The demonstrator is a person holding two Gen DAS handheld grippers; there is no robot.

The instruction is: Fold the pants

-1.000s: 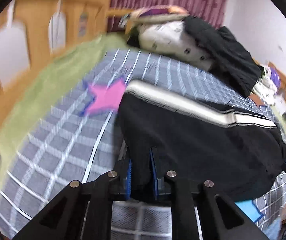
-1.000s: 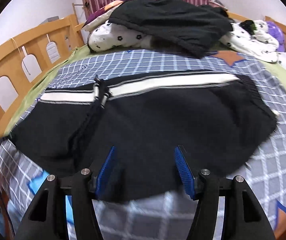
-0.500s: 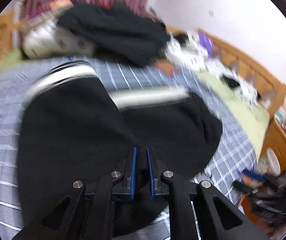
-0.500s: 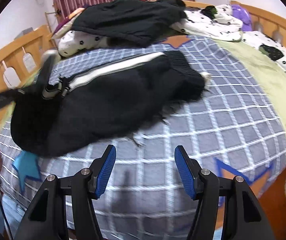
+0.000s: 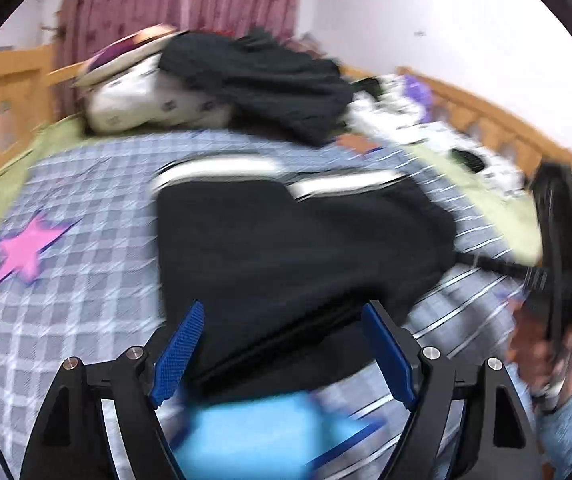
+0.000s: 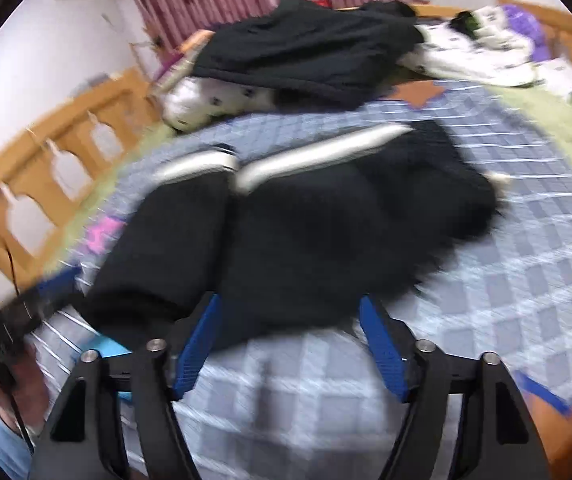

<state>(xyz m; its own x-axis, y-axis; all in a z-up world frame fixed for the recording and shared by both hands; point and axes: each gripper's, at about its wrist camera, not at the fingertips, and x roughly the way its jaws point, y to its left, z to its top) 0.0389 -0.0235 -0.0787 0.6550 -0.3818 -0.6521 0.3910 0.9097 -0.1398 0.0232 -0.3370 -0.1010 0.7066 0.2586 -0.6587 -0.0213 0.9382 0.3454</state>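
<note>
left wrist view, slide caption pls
Left hand-held gripper opening over folded black pants on the checked bedspread.

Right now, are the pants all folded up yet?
Nearly. The black pants already lie folded over on the checked bedspread. The left gripper and right gripper are both opening, holding nothing. Left to do: maybe one more fold and some tidying.

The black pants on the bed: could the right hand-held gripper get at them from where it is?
Probably yes. The right hand-held gripper is opening right at the near edge of the pants, with only bare checked bedsheet around and nothing between.
</note>
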